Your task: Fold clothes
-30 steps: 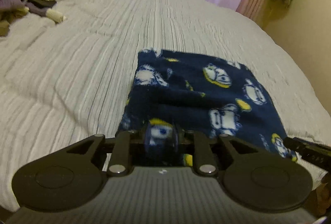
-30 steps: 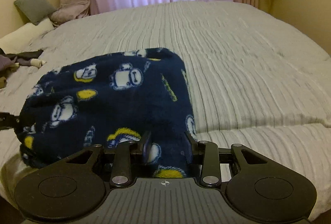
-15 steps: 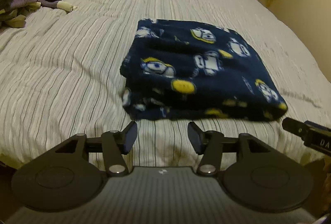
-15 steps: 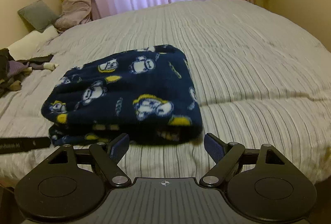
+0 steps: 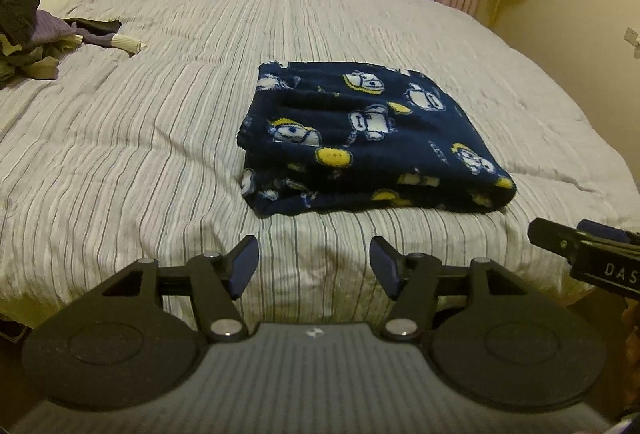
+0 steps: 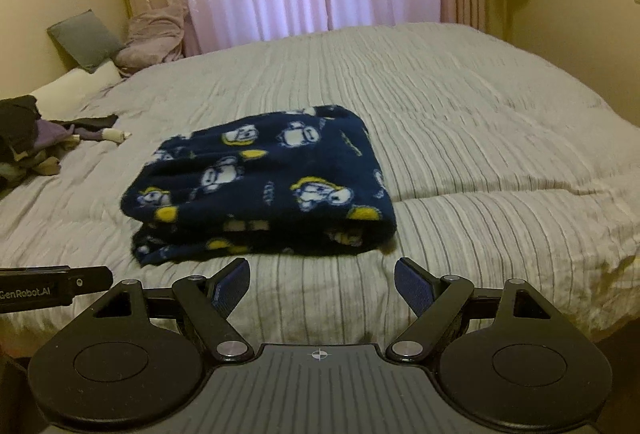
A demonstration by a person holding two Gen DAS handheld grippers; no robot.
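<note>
navy fleece garment (image 5: 368,137) with cartoon print lies folded in a thick rectangle on the striped bed (image 5: 140,121), near its front edge. left claw (image 5: 314,262) and right claw (image 6: 322,288) both gape wide, empty, just short of it. fleece looks soft, light, bulky; best pinched at the stacked near edge. loose clothes pile (image 5: 28,37) sits far left.

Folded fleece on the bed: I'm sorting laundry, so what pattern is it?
The fleece is navy with white-and-yellow cartoon figures, clearest in the right wrist view.
</note>
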